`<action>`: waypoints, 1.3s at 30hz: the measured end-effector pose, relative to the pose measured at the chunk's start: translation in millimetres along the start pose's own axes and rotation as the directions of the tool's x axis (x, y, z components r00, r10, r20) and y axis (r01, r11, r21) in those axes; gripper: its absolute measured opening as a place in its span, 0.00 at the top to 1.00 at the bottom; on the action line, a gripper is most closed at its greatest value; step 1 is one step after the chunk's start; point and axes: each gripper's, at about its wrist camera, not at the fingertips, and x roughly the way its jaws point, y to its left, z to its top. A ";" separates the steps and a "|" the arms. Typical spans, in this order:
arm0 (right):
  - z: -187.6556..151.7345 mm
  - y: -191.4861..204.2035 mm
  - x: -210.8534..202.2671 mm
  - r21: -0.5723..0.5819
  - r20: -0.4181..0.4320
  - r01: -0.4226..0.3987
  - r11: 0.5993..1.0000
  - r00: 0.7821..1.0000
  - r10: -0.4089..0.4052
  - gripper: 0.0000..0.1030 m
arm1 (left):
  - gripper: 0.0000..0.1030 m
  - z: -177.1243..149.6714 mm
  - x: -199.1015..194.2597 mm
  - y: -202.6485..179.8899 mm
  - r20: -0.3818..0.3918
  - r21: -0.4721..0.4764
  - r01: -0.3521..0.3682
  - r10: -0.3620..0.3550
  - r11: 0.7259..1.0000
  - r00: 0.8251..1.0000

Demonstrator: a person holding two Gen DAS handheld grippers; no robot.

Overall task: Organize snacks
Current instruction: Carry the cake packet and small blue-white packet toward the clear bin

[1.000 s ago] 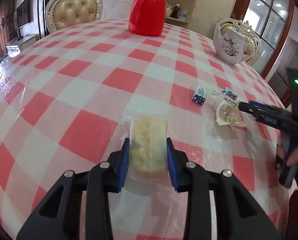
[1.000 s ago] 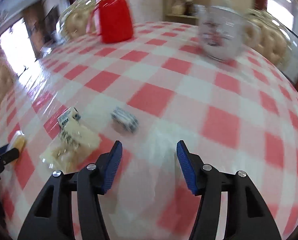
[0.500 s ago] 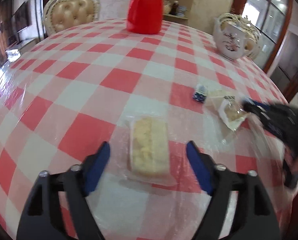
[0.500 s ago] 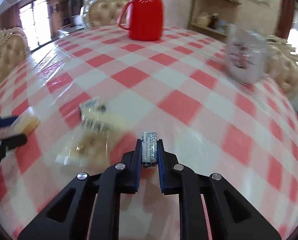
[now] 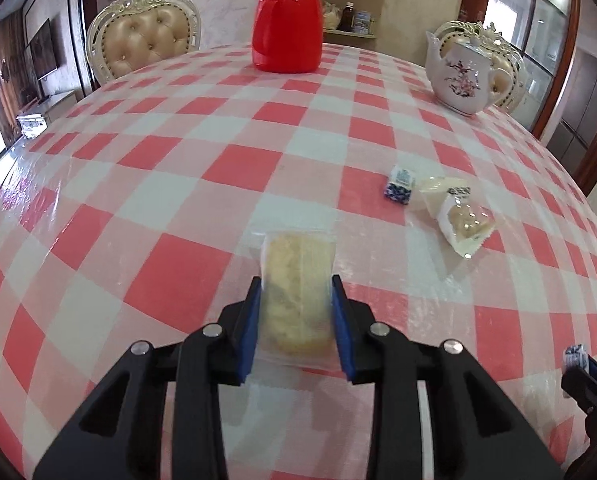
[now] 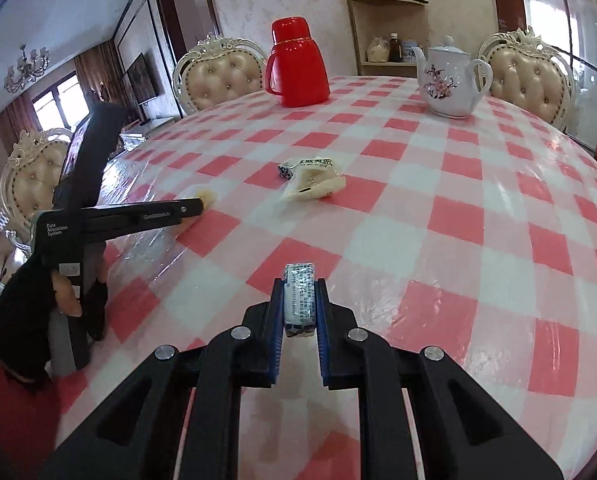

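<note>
Left claw: I clamp the cake. Right claw: I grip a candy; other snacks lie farther off.

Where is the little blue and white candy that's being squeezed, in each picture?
Left wrist view: the blue and white candy peeks in at the far right edge, low down, held by the right gripper.
Right wrist view: bottom center, upright between the blue fingers.
Shared landmark: the red thermos at the table's far side.
</note>
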 end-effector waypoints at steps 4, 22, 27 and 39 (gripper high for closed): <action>2.7 -15.6 0.6 0.039 -0.001 0.018 0.999 1.000 -0.018 0.86 | 0.68 0.0 -7.9 -10.8 0.013 0.014 0.014 -0.014 1.000 1.000; 3.1 -26.6 5.9 0.103 -0.042 0.003 0.995 0.999 0.001 0.86 | 0.68 -63.5 -58.3 -53.9 0.036 0.007 0.085 -0.086 0.996 0.996; -6.1 -34.6 -5.4 0.144 -0.031 0.007 0.990 1.000 -0.003 0.86 | 0.68 -87.5 -83.3 -49.7 0.079 -0.035 0.075 -0.072 0.997 0.994; -42.4 -29.0 -50.5 0.212 0.014 -0.050 0.976 0.999 0.048 0.86 | 0.68 -124.8 -120.4 -58.8 0.127 -0.036 0.085 -0.079 0.996 0.989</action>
